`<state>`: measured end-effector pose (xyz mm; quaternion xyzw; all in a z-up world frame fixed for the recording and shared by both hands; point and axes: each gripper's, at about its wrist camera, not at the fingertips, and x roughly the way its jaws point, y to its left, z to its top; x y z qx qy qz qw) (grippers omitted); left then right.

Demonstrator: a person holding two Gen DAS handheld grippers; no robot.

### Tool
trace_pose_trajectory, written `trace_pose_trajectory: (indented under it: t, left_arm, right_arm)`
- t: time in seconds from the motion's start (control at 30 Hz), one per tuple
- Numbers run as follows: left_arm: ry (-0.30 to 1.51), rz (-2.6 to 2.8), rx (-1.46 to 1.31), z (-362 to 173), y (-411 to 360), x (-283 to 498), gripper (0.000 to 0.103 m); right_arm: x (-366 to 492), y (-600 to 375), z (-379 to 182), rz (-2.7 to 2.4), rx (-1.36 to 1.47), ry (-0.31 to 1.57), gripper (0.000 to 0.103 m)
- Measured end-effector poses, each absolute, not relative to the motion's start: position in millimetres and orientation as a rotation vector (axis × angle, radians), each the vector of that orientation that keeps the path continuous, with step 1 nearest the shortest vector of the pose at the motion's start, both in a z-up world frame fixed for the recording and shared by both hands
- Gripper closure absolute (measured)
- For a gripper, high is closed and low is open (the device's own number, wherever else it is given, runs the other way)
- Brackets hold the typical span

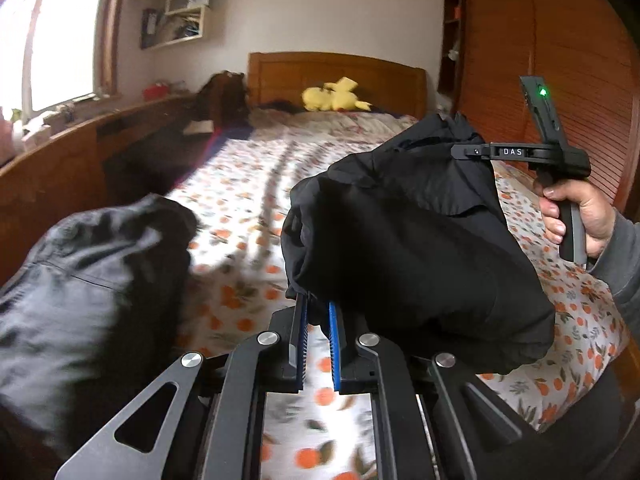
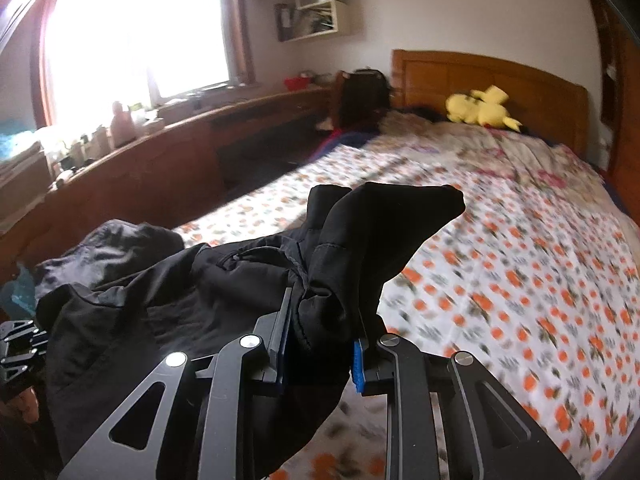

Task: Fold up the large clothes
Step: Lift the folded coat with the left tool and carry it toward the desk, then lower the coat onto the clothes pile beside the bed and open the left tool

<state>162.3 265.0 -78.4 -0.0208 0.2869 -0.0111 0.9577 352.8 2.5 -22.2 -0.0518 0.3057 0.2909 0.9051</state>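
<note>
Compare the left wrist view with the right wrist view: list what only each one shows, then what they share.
Only the left wrist view shows the right gripper from outside, the hand on its handle, and the wooden wardrobe. Only the right wrist view shows the whole bright window and the cluttered sill. Both show the black garment clamped in the gripper in front, the orange-patterned bedsheet, the yellow plush toy, the headboard and the wall shelves.
</note>
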Motion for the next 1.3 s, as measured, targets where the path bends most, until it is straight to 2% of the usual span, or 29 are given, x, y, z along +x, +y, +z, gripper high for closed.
trace_pose_trajectory:
  t: [0.43,0.6,0.7,0.77,0.83,0.9,0.93,1.0,1.23,1.3]
  left_arm:
    - [0.5,0.306,-0.031,-1.9,416.8,91.8,0.094]
    - [0.504,0.459,-0.04,13.7,476.7,56.1,0.094]
    - [0.547,0.539,-0.056,4.9,512.6,44.5,0.093]
    - [0.596,0.568,-0.095,-12.8,535.4,41.9,0.093]
    - [0.621,0.585,-0.115,-26.7,547.1,38.9,0.093]
    - [0.623,0.595,-0.154,-36.3,555.6,32.8,0.092]
    - [0.62,0.591,-0.168,-38.3,557.4,29.9,0.091]
    - [0.617,0.604,-0.173,-39.4,554.8,24.5,0.083]
    - [0.563,0.632,-0.133,-24.5,539.0,6.7,0.078]
    - [0.534,0.614,-0.126,-12.6,525.8,2.4,0.077]
  right_arm:
    - [350.2,224.5,45.7,0.888,-0.139,0.546,0.082]
    - [343.1,305.4,41.4,1.0,-0.133,0.562,0.081]
    - [339.5,346.5,15.7,1.033,-0.158,0.634,0.077]
    - [339.0,360.2,-5.0,1.015,-0.195,0.706,0.073]
    - [335.9,369.2,-30.2,0.965,-0.266,0.762,0.064]
    - [331.3,367.2,-38.1,0.942,-0.295,0.741,0.049]
    - [329.1,363.2,-40.4,0.938,-0.302,0.741,0.045]
    - [324.1,357.4,-40.2,0.934,-0.311,0.73,0.044]
    - [279.4,359.4,-33.5,1.009,-0.35,0.646,0.044]
    - [268.8,361.9,-35.1,1.036,-0.349,0.634,0.051]
